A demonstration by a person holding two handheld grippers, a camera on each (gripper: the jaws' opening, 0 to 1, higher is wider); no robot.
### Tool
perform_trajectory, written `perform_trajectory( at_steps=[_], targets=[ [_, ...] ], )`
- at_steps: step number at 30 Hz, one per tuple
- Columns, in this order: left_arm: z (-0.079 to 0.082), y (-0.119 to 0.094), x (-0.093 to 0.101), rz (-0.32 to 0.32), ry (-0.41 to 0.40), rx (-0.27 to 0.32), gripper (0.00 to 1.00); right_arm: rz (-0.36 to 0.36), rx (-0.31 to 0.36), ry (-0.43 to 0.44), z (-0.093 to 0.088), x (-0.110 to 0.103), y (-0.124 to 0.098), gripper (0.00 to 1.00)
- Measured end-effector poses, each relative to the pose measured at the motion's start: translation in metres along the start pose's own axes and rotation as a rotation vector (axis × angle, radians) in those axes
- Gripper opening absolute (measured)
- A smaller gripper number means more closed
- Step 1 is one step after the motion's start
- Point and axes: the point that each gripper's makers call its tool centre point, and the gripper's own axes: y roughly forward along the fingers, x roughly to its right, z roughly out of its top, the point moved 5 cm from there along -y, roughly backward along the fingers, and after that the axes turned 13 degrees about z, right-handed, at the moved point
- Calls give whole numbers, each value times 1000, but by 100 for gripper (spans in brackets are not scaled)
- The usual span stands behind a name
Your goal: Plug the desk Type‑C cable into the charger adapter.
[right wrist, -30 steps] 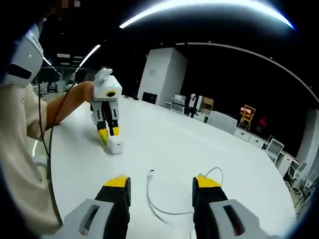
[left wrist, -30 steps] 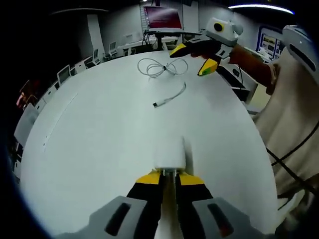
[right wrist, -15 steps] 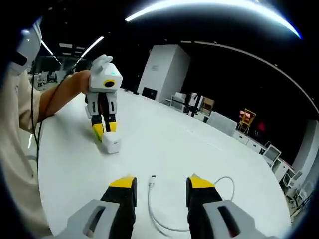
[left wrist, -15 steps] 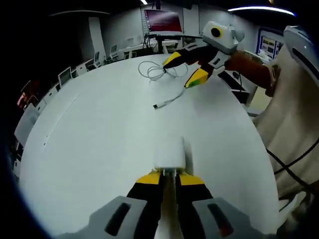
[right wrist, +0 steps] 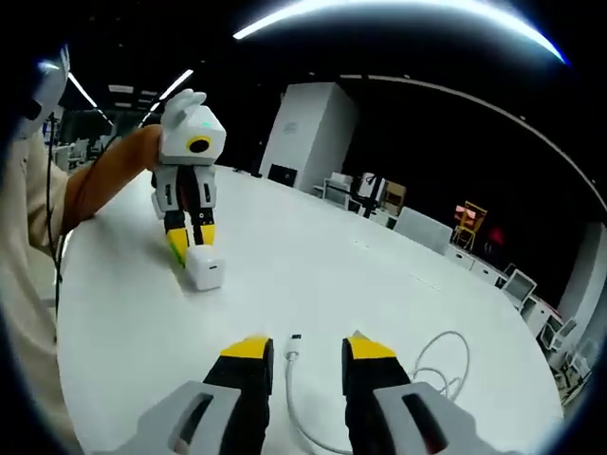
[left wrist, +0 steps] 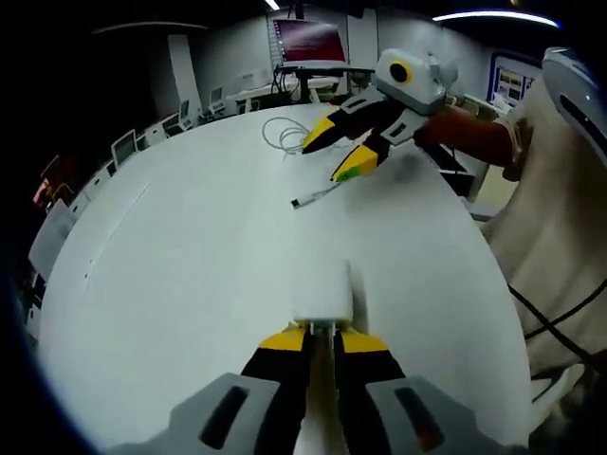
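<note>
My left gripper (left wrist: 323,341) is shut on the near end of a white charger adapter (left wrist: 324,294), which rests on the white table (left wrist: 190,256). Farther off lies the white Type-C cable, with its plug (left wrist: 299,201) pointing toward me and its coil (left wrist: 283,133) behind. The right gripper (left wrist: 346,156) hovers open over the cable there. In the right gripper view, my right gripper (right wrist: 308,351) is open and straddles the cable (right wrist: 292,384) just behind its plug (right wrist: 295,338). The left gripper (right wrist: 190,237) holds the adapter (right wrist: 204,269) beyond it.
The person's beige sleeve and body (left wrist: 560,237) fill the right side of the left gripper view. Chairs (left wrist: 123,142) and a lit screen (left wrist: 308,36) stand beyond the table's far edge. More chairs (right wrist: 422,227) line the far side in the right gripper view.
The right gripper has dropped closer to the cable's plug end, and its jaws have narrowed around the cable. The left gripper and adapter have stayed still.
</note>
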Motion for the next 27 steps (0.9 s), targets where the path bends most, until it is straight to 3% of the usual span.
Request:
perform_trajectory(
  at_steps=[5, 27],
  targets=[
    [0, 0, 0, -1, 2, -3, 11, 11, 29, 37, 0, 0, 5, 26],
    [2, 1, 1, -2, 13, -14, 11, 37, -27, 129, -14, 3, 13, 18]
  ],
)
